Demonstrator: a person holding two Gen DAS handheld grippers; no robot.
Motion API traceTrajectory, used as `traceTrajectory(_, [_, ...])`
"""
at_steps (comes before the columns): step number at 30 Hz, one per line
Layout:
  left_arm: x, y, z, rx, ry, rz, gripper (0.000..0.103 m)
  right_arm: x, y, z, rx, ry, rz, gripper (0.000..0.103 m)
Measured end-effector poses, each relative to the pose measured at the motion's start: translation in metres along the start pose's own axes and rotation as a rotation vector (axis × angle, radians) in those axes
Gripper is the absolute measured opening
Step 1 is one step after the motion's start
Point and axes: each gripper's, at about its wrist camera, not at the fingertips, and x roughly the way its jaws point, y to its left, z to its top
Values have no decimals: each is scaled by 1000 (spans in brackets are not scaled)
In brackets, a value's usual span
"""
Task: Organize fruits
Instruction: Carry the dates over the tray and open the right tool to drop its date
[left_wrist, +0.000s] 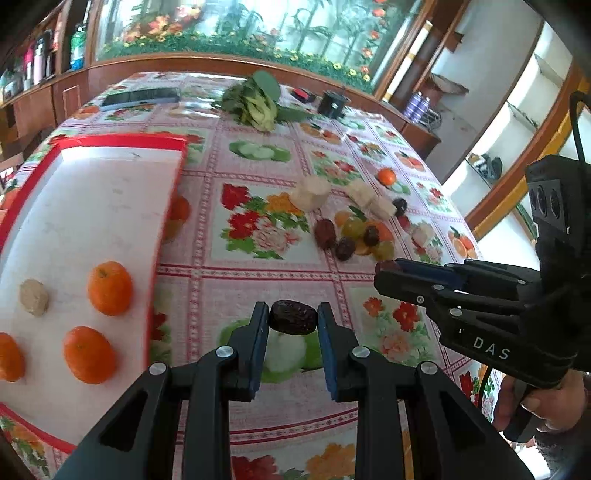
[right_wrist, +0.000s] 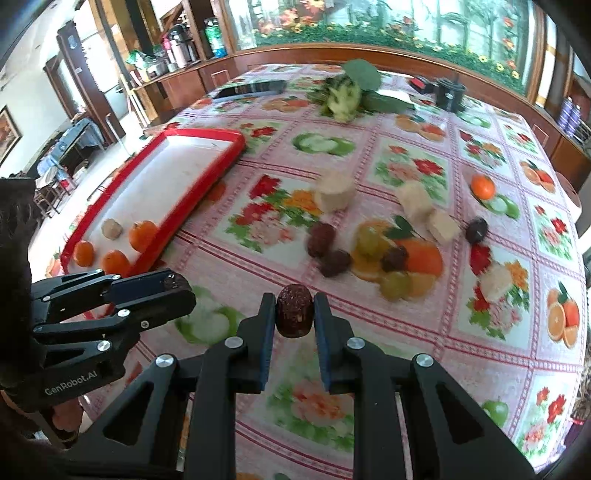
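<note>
Blue-padded fingers (left_wrist: 258, 332) of the left gripper (left_wrist: 293, 325) clamp a dark wrinkled date (left_wrist: 293, 322) between their tips, lying crosswise and lifted above the flowered surface (left_wrist: 258, 206). Over on the other side, the right gripper (right_wrist: 294, 314) pinches a second date (right_wrist: 294, 311) the same way, this one standing upright between the pads, also clear of the surface. Both grippers are narrowed right down onto their fruit, and the two sit close beside each other, tips nearly level.

Left of the held dates sits the red-rimmed tray (left_wrist: 122, 139), white inside, already carrying three oranges (left_wrist: 109, 288) and one pale round chunk (left_wrist: 34, 297) at its near end. Beyond the tray's right edge, out in the middle of the surface, a loose cluster waits: more dates (right_wrist: 320, 239), some blurred, beside pale cut cylinders (right_wrist: 334, 192). One orange (right_wrist: 483, 185) lies well apart from the tray, far right. A leafy green bunch (left_wrist: 255, 101) and a dark phone-like slab (left_wrist: 140, 98) rest past the tray's far end. A hand (left_wrist: 539, 410) grips the right handle.
</note>
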Motion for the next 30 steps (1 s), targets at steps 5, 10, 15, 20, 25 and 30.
traceTrajectory(5, [-16, 22, 5, -40, -36, 38, 26, 9, 23, 19, -44, -4, 44, 22])
traceTrajectory(10, [-35, 51, 8, -87, -68, 95, 26, 21, 51, 39, -90, -5, 103, 23])
traceTrajectory(15, [-51, 80, 10, -140, -88, 156, 26, 33, 85, 58, -155, -7, 156, 23])
traceTrajectory(20, [-65, 111, 14, -184, -104, 225, 26, 49, 116, 73, -216, 1, 202, 23])
traceTrajectory(25, [-68, 145, 19, -242, -109, 287, 26, 73, 138, 85, -251, 25, 231, 23])
traceTrajectory(30, [-61, 173, 24, -275, -94, 341, 26, 96, 152, 94, -271, 55, 239, 23])
